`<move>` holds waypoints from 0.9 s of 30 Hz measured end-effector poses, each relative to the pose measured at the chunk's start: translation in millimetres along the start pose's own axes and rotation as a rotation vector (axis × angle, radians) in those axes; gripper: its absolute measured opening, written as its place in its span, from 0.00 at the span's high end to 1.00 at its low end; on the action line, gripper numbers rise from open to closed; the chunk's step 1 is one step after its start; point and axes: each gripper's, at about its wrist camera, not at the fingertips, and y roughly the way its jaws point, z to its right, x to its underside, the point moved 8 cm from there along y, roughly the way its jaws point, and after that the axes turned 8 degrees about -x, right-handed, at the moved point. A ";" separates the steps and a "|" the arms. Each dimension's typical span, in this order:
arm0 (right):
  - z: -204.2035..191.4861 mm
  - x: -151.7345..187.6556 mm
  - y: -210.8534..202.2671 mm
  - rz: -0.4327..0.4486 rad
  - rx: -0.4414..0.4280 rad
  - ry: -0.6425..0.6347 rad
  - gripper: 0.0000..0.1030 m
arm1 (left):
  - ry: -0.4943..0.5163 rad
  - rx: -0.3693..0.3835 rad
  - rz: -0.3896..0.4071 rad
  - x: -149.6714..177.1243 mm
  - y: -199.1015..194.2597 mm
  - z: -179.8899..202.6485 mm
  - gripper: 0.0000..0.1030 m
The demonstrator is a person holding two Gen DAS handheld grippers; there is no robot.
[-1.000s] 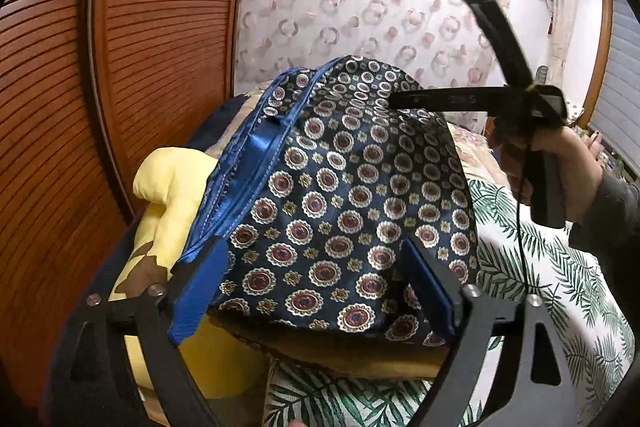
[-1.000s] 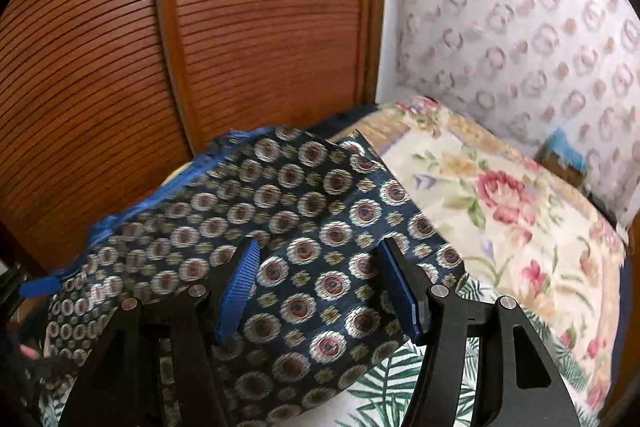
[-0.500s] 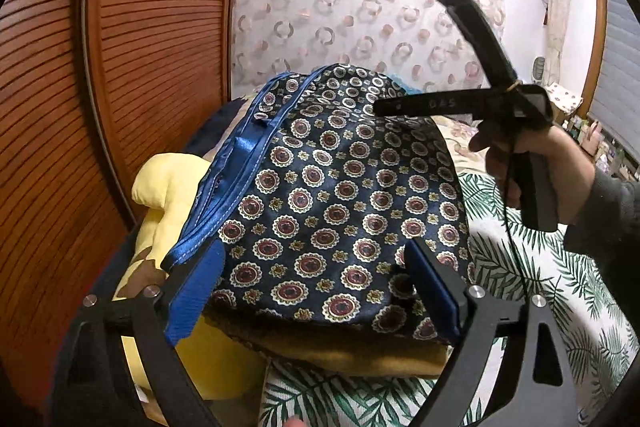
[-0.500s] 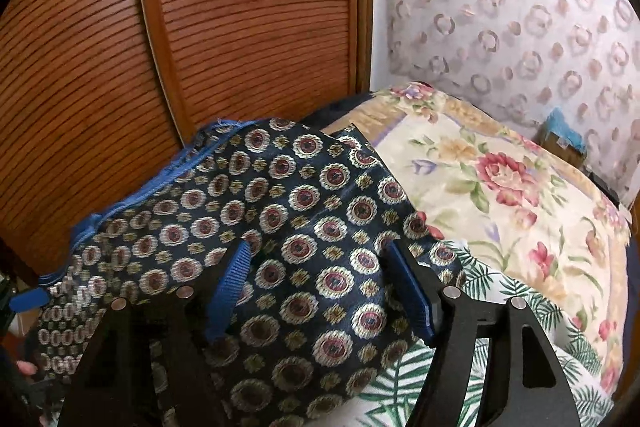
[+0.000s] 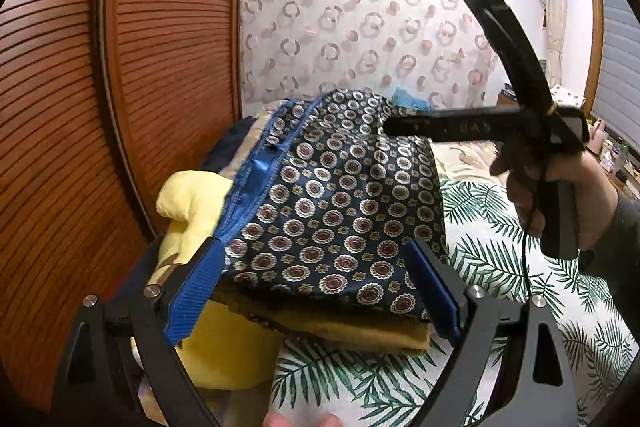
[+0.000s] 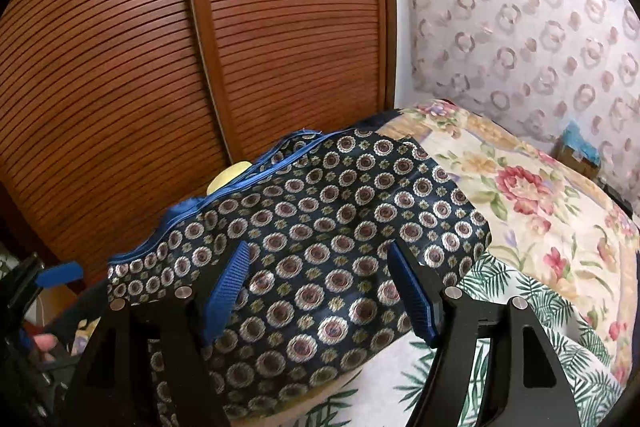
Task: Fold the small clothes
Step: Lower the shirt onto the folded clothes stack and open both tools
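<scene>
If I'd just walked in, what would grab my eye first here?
Probably the navy patterned cloth, folded on a stack at the bed's near edge, with yellow fabric beside it by the slatted wooden door. Then the blue-padded left gripper, open in front of the stack, and the right gripper, open above the cloth.

Folded patterned garment (image 5: 340, 211) on mustard cloth (image 5: 352, 327), seemingly untouched between spread left gripper (image 5: 316, 291) fingers (image 5: 196, 291).

1. The louvered wooden door (image 6: 200, 67) walls off nine to eleven o'clock, close behind the folded pile.
2. The patterned garment (image 5: 340, 211) and yellow cloth (image 5: 192, 211) fill twelve o'clock.
3. The floral bedspread (image 6: 520, 195) at two o'clock lies bare.
4. The leaf-print sheet (image 5: 500, 247) at three to five o'clock is passable.
</scene>
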 end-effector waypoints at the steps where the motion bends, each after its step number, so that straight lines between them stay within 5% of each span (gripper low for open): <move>1: -1.3 2.2 -1.6 0.001 0.000 0.002 0.29 | 0.001 -0.010 0.010 -1.2 -4.0 -1.7 0.08; 3: -2.7 6.4 -4.2 -0.001 0.001 0.006 0.28 | 0.003 -0.033 0.026 -2.0 -9.5 -6.2 0.00; 16: -23.1 20.8 -20.7 -0.006 -0.021 0.011 0.26 | 0.006 -0.069 0.018 3.2 -29.3 -15.0 0.00; 27: -43.8 41.0 -45.5 0.013 0.004 0.002 0.12 | 0.006 -0.042 -0.005 16.3 -35.8 -11.2 0.00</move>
